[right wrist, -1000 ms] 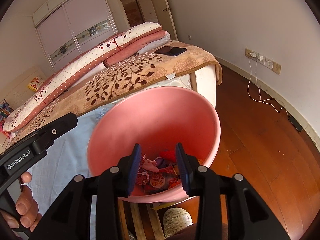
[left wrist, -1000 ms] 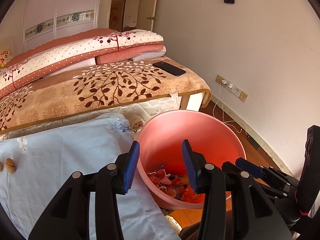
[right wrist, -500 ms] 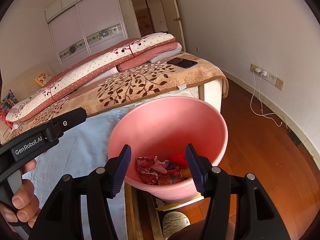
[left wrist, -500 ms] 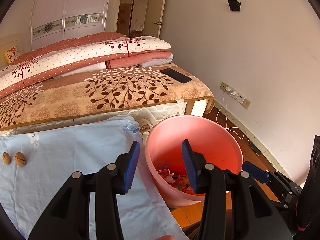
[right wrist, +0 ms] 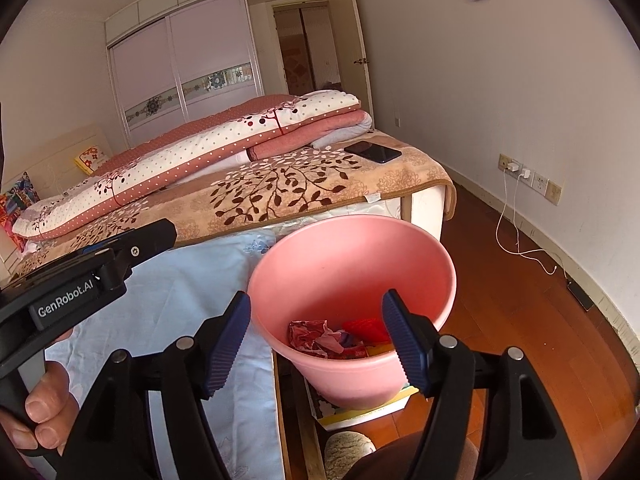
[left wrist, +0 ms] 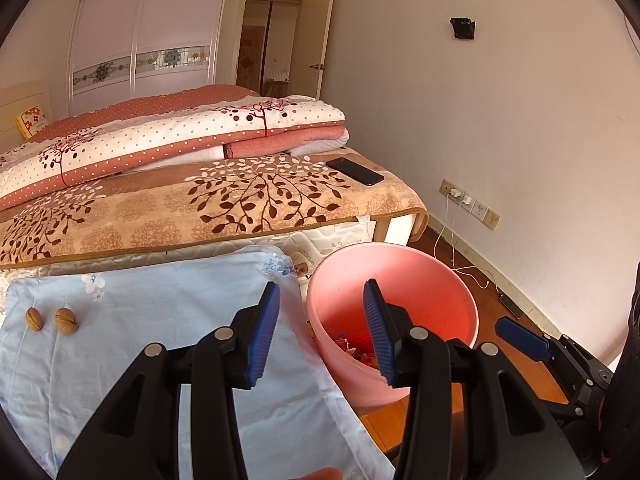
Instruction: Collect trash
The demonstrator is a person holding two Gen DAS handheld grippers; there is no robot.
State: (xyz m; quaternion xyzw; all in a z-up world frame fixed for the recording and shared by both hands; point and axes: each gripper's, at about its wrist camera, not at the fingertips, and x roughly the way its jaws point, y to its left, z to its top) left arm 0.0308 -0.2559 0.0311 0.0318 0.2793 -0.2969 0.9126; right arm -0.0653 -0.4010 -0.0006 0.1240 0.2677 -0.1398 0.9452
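Pink bucket [right wrist: 352,256] beside bed edge, both hand-held grippers [left wrist: 320,332] [right wrist: 316,340] wide apart, empty

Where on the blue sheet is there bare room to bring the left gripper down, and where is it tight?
The light blue sheet lies bare between the two walnuts at its left and the pink bucket at its right edge. The left gripper, open and empty, hangs over that edge. It is tight there: the bucket, holding wrappers, sits close against the sheet.
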